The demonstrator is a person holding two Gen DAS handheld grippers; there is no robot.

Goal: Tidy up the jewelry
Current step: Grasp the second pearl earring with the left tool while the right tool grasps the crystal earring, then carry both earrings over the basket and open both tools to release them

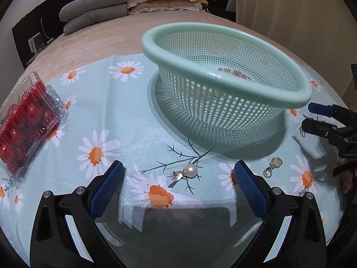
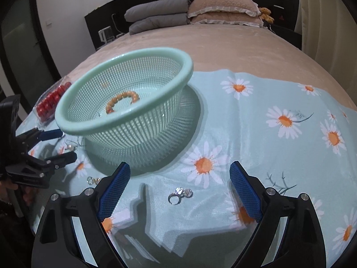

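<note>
Left wrist view: your left hand-held gripper (image 1: 178, 174), spread w/ nothing held, has the pearl earring (image 1: 186, 172) dead ahead btwn its fingers, post pointing left.

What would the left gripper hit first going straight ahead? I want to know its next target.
Probably the pearl earring, lying on the cloth between the open left gripper's fingers; the basket stands beyond it.

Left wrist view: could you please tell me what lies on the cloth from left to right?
Clear box of red beads → pearl earring → mint basket → gold clasp charm → right gripper, its jaws open.
</note>
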